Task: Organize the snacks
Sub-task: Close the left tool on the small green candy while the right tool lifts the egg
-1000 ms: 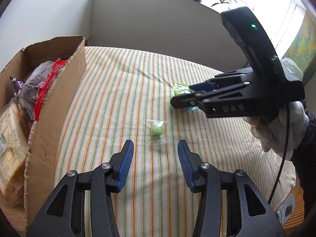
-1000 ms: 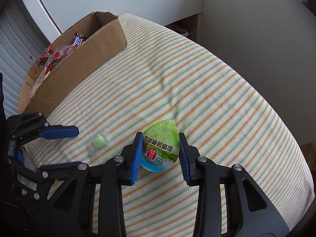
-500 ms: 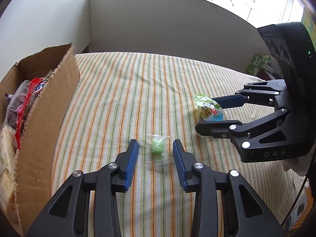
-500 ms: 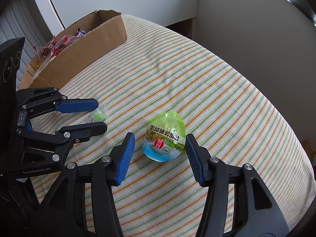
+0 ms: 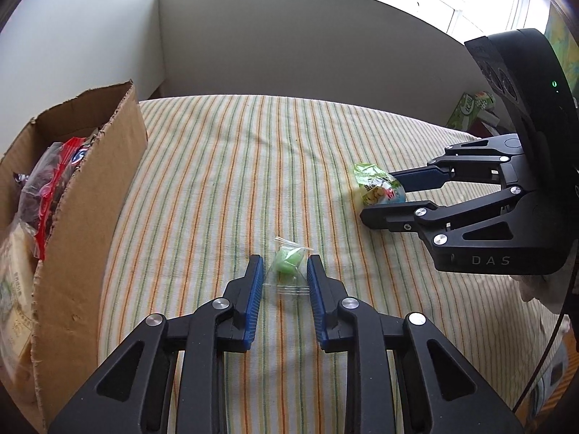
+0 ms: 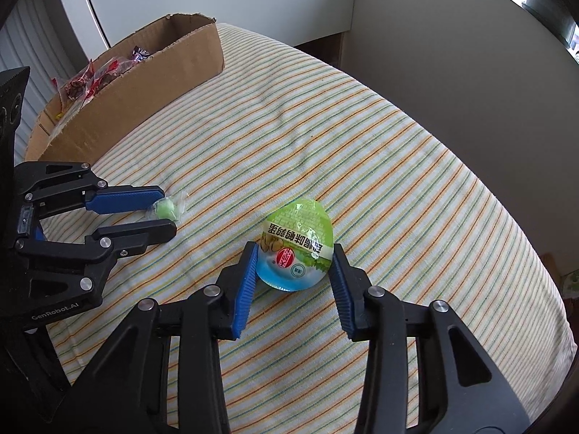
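Note:
A small green candy in a clear wrapper (image 5: 288,260) lies on the striped cloth between the blue pads of my left gripper (image 5: 283,266), which is open around it. It also shows in the right wrist view (image 6: 167,208). A green egg-shaped snack pack (image 6: 297,244) lies on the cloth between the pads of my right gripper (image 6: 296,253), which is open with its pads close beside the pack. The pack also shows in the left wrist view (image 5: 377,187).
A cardboard box (image 5: 90,195) with several snack bags stands at the left on the striped table cloth (image 5: 235,166); it also shows far left in the right wrist view (image 6: 137,83). A white wall runs behind the table. A green carton (image 5: 466,108) sits at the far right.
My left gripper has moved forward so its pads flank the green candy, and has narrowed. My right gripper opened wider half a second ago and has closed in around the egg-shaped pack again.

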